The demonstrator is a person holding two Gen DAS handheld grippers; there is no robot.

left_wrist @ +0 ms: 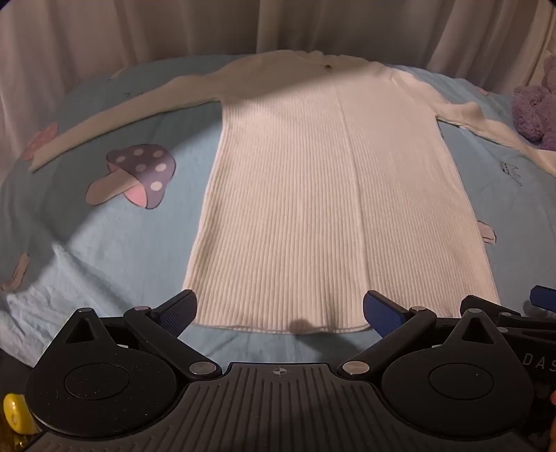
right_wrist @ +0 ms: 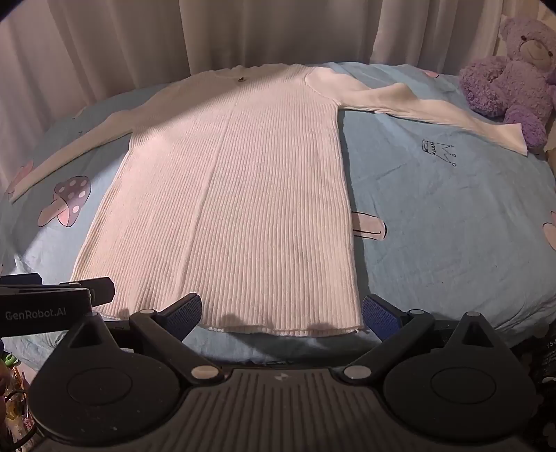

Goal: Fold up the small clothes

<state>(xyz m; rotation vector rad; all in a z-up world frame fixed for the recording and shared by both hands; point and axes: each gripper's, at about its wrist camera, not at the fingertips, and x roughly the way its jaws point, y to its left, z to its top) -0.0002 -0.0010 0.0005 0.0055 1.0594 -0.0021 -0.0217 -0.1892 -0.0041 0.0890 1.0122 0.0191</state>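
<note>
1. We see a white ribbed knit sweater [left_wrist: 305, 194] spread flat on the blue bedsheet [left_wrist: 121, 250], hem toward the near edge of the bed, neckline toward the curtain [left_wrist: 173, 27] at the far edge.
2. Both sleeves stretch outward; the right sleeve [right_wrist: 434, 107] ends just beside a purple teddy bear [right_wrist: 514, 76] at the far right corner.
3. Our left gripper [left_wrist: 279, 307] hovers by the hem with its blue-padded jaws spread wide, holding nothing.
4. Our right gripper [right_wrist: 281, 311] is likewise wide open and empty (near the hem's right corner).
5. A mushroom print [left_wrist: 135, 174] lies left of the sweater.
</note>
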